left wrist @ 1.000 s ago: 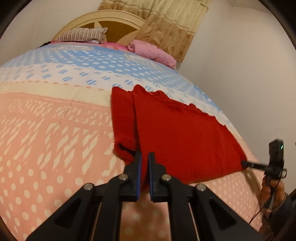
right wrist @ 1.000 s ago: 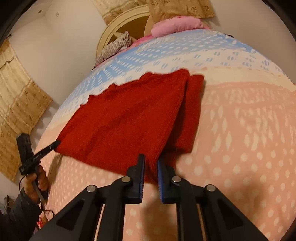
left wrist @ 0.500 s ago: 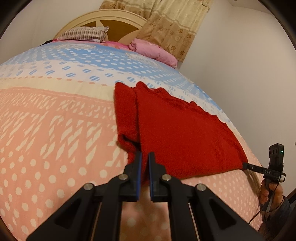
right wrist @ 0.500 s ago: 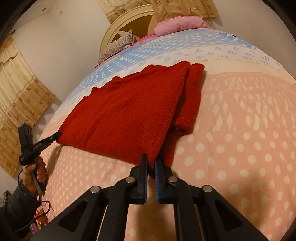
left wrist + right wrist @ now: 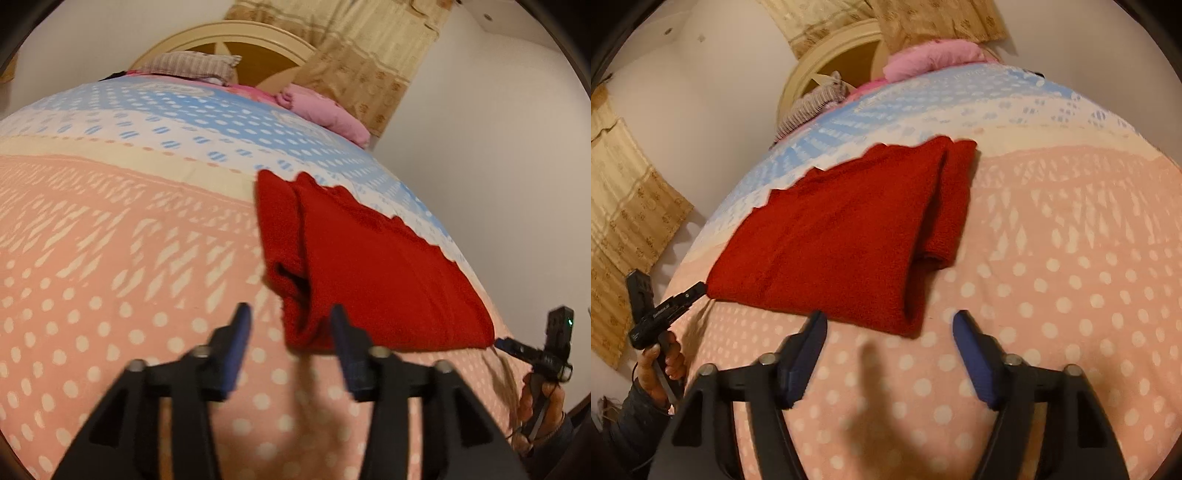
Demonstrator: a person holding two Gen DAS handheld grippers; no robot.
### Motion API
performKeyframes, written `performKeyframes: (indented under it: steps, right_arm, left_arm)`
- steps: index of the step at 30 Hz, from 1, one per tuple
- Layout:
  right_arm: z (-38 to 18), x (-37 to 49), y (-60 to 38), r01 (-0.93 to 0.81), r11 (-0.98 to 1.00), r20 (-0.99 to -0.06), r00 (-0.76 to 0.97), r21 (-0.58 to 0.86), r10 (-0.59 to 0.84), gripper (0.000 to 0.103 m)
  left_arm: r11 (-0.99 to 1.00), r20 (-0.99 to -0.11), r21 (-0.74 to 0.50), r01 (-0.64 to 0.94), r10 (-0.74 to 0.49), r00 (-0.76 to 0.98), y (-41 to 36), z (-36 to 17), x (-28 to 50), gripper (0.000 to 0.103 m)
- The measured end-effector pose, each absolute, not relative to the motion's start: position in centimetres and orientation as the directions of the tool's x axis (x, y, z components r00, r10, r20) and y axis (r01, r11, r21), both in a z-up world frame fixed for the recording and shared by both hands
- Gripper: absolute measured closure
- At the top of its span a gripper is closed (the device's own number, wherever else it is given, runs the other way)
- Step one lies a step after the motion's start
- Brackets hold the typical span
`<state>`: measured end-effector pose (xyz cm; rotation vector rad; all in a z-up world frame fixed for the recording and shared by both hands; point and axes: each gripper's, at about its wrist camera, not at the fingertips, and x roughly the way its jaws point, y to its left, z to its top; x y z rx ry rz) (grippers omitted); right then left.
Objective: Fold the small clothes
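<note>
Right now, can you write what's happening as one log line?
step: fold released | left gripper: open | right gripper: open | red sweater: flat on bed

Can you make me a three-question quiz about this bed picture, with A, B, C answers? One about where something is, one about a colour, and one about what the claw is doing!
1. Where does the sweater lie?
A. On the floor
B. On the dotted bed cover
C. On a chair

2. What colour is the sweater?
A. Red
B. Green
C. White

3. How is the left claw?
A. Shut on the sweater
B. Shut on a sock
C. Open

Answers:
1. B, since the sweater is spread flat on the pink dotted part of the cover, reaching up to the blue part.
2. A, since the whole knit is deep red in both views.
3. C, since its two blue-padded fingers stand wide apart in the left wrist view.
</note>
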<state>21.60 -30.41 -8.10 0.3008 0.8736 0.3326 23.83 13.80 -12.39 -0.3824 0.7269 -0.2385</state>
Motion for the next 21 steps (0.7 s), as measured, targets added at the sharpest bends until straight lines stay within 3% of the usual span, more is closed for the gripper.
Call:
performKeyframes:
  steps: [9, 21]
  right_arm:
    - [-4.9, 21.2, -26.0, -0.247, 0.94, -0.683, 0.646, 0.236, 0.341, 0.031]
    - [-6.4, 23.1, -15.1, -0.45, 0.892, -0.743, 0.584, 0.041, 0.328, 0.031]
  left_arm:
    - [0.961, -0.671, -0.275, 0.002, -0.194, 0.715, 14.4, -11.7, 25.5, 0.036]
    - [0.986, -0.726, -0.164, -0.03, -0.1, 0.68, 14.2, -12.8, 26.9, 0.035]
